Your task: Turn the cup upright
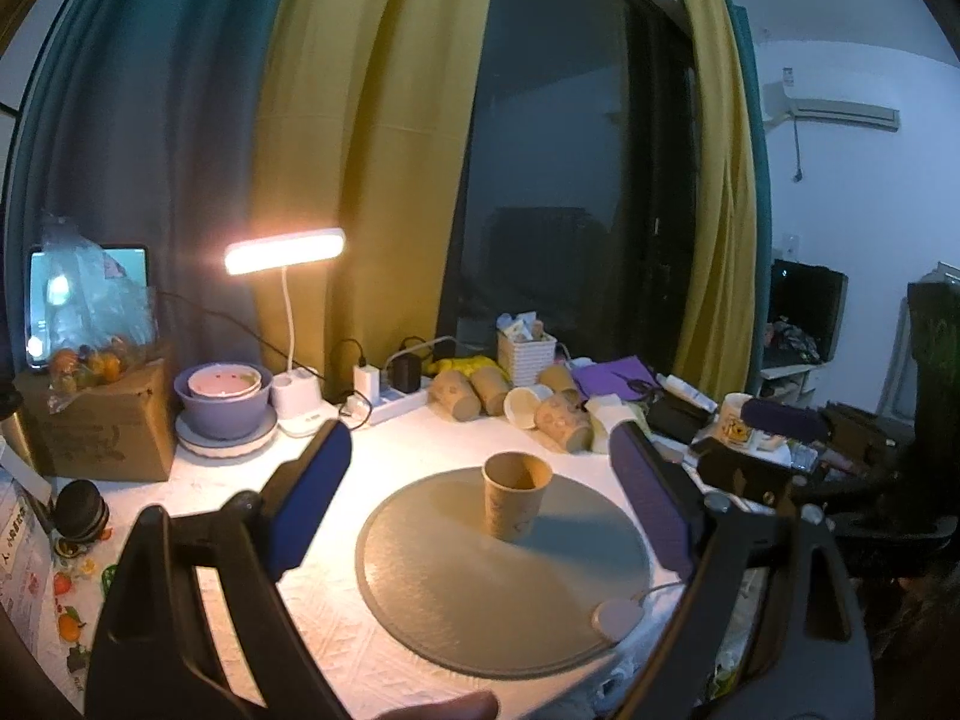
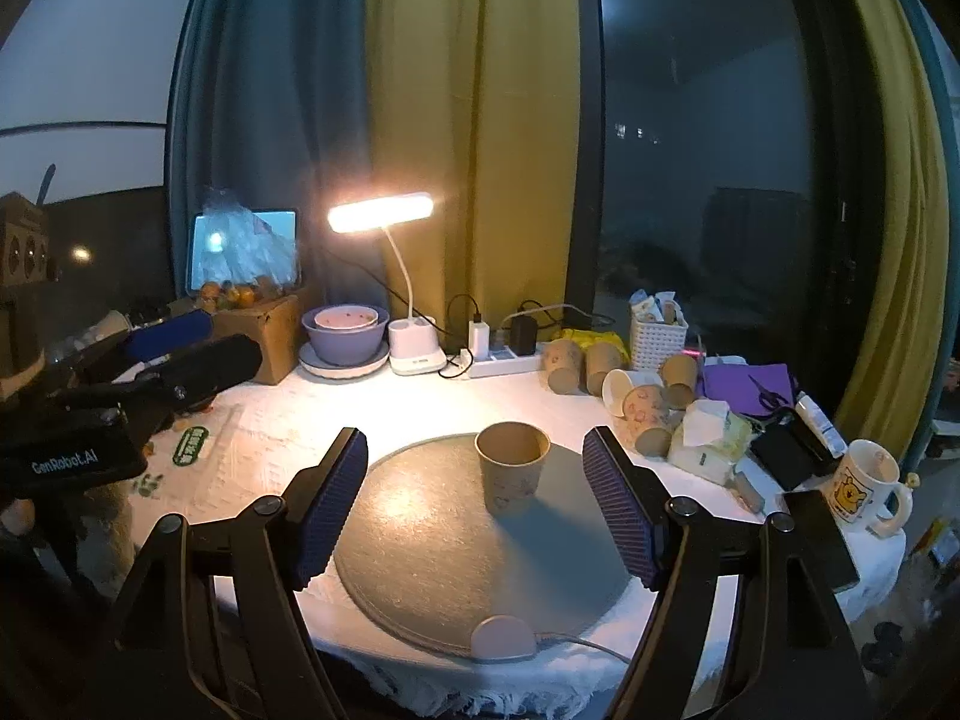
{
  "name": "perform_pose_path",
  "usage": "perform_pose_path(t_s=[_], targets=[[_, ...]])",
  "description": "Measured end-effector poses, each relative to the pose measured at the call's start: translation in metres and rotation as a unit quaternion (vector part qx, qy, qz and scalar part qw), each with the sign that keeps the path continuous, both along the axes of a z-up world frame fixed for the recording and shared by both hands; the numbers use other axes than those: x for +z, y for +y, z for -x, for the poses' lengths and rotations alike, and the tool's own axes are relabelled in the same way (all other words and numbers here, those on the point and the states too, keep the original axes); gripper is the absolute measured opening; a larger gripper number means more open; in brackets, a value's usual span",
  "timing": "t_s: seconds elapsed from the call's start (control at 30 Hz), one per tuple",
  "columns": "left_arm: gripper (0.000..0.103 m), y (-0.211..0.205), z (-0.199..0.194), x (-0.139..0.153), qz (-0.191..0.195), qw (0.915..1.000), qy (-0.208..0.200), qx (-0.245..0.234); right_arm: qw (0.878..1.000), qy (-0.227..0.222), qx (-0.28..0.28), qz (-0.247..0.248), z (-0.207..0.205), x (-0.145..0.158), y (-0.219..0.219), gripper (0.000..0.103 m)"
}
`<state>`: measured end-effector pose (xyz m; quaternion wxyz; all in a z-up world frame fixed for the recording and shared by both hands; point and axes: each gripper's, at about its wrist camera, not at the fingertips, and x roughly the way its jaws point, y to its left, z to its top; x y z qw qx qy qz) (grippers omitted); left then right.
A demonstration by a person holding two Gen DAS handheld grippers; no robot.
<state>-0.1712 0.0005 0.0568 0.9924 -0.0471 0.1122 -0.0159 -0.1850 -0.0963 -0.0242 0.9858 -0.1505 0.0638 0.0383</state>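
The cup [image 1: 516, 495] [image 2: 512, 468] stands upright, mouth up, on the round grey mat [image 1: 456, 594] [image 2: 420, 540], toward the mat's far side and apart from its rim all round. Bare mat lies on either side of the cup and in front of it.

The left claw [image 1: 480, 456] is spread wide and holds nothing; its blue pads [image 1: 312, 504] flank the cup with free space on each side. The right claw [image 2: 474, 441] is spread too, empty, its pads [image 2: 333, 501] also well clear of the cup's walls. In the right view the left claw shows at the far left edge, off the mat.

Behind the mat, near the counter's [image 1: 336, 618] [image 2: 288, 420] back edge, a heap of lying cups [image 1: 528, 402] [image 2: 624, 390] sits to the right, a lamp [image 1: 285, 252] [image 2: 381, 213] and a bowl [image 1: 222, 402] [image 2: 345, 333] to the left. A mug [image 2: 864, 480] stands by the right edge. A small white puck [image 1: 618, 618] [image 2: 501, 636] sits on the mat's near rim.
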Motion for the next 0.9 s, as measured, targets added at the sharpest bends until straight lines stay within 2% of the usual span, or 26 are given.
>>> perform_pose_path(t_s=[0.9], targets=[[0.089,0.0,0.0008,-0.0004,0.002,1.0,-0.002,-0.002,1.0,0.0,0.001,0.0,-0.0001,0.0003,-0.0008,0.077]])
